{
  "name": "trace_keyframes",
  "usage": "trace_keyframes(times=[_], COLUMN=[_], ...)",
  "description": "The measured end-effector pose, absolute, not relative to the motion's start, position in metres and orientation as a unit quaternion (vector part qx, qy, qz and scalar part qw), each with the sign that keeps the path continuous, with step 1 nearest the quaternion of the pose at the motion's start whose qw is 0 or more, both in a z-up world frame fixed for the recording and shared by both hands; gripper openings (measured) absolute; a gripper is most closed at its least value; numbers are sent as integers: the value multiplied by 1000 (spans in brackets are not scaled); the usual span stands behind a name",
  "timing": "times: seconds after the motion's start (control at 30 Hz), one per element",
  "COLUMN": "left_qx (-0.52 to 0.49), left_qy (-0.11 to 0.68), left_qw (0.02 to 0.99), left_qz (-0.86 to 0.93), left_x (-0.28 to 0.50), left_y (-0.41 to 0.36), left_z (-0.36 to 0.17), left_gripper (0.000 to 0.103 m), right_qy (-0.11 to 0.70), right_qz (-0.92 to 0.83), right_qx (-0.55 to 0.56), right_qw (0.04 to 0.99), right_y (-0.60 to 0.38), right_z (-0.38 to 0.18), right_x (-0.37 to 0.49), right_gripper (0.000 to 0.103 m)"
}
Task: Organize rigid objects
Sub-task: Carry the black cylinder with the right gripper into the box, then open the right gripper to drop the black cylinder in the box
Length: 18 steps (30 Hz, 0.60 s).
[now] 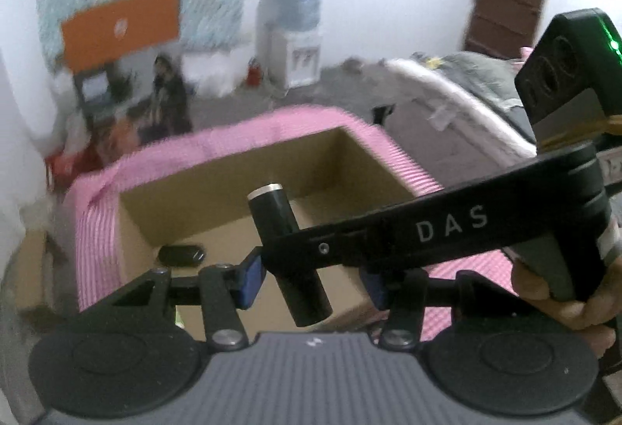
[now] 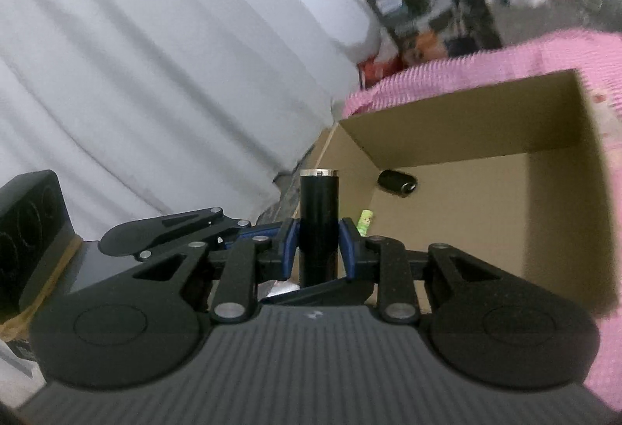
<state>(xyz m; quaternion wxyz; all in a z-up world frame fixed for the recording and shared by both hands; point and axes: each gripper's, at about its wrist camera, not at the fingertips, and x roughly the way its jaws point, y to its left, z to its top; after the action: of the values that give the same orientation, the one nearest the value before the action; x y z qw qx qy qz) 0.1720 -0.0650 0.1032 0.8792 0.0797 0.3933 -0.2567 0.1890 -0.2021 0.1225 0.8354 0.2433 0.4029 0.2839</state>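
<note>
Your right tongs (image 2: 318, 250) clamp a black cylinder (image 2: 318, 223) upright, silver cap on top. The open cardboard box (image 2: 559, 192) lies just ahead and to the right — another dark item already inside. Your left tongs (image 1: 311, 279) stand partly open, gripping nothing.

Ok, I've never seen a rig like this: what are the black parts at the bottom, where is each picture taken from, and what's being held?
There is no robot here. A person holds a two-finger gripper in each hand, and each has a camera looking along its fingers. One picture comes from the left gripper, the other from the right gripper. The right one is clamped on a black cylinder with a silver end. The left one is open and grips nothing. Ahead, a cardboard box sits on a pink striped cloth, with a small black object inside.
</note>
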Motion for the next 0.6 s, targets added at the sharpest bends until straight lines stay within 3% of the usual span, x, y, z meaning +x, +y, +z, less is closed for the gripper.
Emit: trace_keyframes(times=[0.33,0.6], left_qx=[59,68], left_qy=[514,510], left_qw=[831,836], left_qz=[-202,-190], left_x=[250,256], left_y=[-27,-27], left_z=[40,37], left_gripper=[53,59], right_qy=[536,562], right_qz=[259,245], right_qx=[268,269], right_qw=[758,743], right_y=[-151,-149], right_z=[51,29], right_x=[291,303], right_gripper=[24,27])
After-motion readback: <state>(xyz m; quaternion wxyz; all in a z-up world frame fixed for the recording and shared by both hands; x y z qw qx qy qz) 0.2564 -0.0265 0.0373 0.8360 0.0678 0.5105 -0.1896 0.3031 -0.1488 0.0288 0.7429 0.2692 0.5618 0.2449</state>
